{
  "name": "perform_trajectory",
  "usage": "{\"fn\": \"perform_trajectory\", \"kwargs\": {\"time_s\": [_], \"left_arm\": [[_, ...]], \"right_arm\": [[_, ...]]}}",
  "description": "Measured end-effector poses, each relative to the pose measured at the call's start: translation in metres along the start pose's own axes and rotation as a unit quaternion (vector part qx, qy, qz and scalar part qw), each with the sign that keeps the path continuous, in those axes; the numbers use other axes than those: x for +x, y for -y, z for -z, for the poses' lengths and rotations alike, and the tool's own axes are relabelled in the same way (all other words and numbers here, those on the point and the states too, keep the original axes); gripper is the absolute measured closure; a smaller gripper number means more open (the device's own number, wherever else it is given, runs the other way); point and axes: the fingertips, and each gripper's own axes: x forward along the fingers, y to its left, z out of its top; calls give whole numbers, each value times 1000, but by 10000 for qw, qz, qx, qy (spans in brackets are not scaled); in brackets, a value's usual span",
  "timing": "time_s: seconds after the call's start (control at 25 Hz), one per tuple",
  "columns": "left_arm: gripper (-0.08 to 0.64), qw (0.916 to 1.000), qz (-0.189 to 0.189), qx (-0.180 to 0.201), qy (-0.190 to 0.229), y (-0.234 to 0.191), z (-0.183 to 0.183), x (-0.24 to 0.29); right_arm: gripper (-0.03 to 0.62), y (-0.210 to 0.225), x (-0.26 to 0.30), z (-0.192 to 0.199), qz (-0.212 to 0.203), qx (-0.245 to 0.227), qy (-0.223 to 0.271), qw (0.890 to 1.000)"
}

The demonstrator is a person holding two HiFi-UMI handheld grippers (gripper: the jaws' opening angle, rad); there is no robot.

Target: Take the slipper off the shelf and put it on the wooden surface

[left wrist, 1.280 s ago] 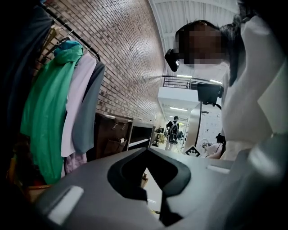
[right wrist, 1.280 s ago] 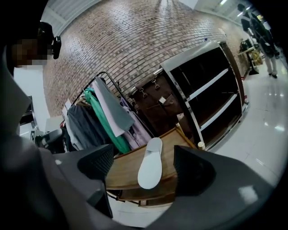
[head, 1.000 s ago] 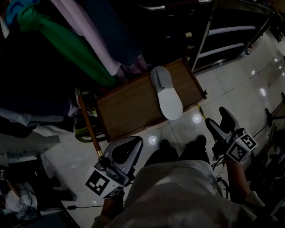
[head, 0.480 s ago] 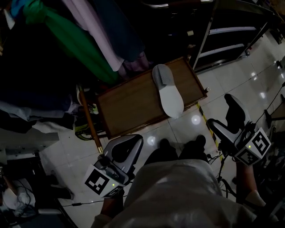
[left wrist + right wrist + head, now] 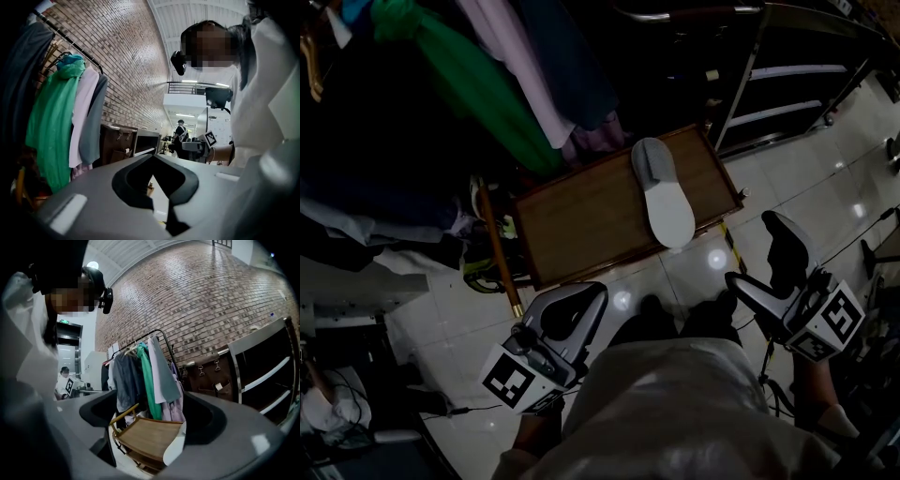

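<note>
The slipper [image 5: 662,191], grey at the toe with a white sole, lies on the wooden surface [image 5: 581,220], a low table, with its heel at the near edge. In the right gripper view the wooden surface [image 5: 147,437] and the slipper's white edge [image 5: 174,451] show between the jaws. My left gripper [image 5: 573,306] hangs open and empty over the floor, nearer than the table. My right gripper [image 5: 759,259] is also open and empty, to the right of the table's near corner. The left gripper view faces away along a brick wall.
A metal shelf [image 5: 787,75] stands at the back right. Hanging clothes [image 5: 487,84] on a rack overhang the table's far left. A wooden pole [image 5: 499,253] leans by the table's left end. Glossy floor tiles [image 5: 712,253] lie in front. Cables run at the right.
The right gripper has swung out to the right and settled slightly back. The head view has shifted, so the table sits a little further right. The left gripper has barely moved.
</note>
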Motion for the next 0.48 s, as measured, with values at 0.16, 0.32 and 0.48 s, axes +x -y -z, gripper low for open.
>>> {"fn": "perform_trajectory", "kwargs": {"time_s": [0.16,0.32,0.48], "left_arm": [[568,9999,-18,-1,-124,3,4,-1],[568,9999,93,31,-113,12,-2,7],[568,9996,220,157,-49,24,-6,14]], "right_arm": [[163,-14,0,2,-180,20,-30,9998],[164,-29,3,1,-388,-50,-14,9992],[164,-42,3,0,-534,-311,-73,9981]]}}
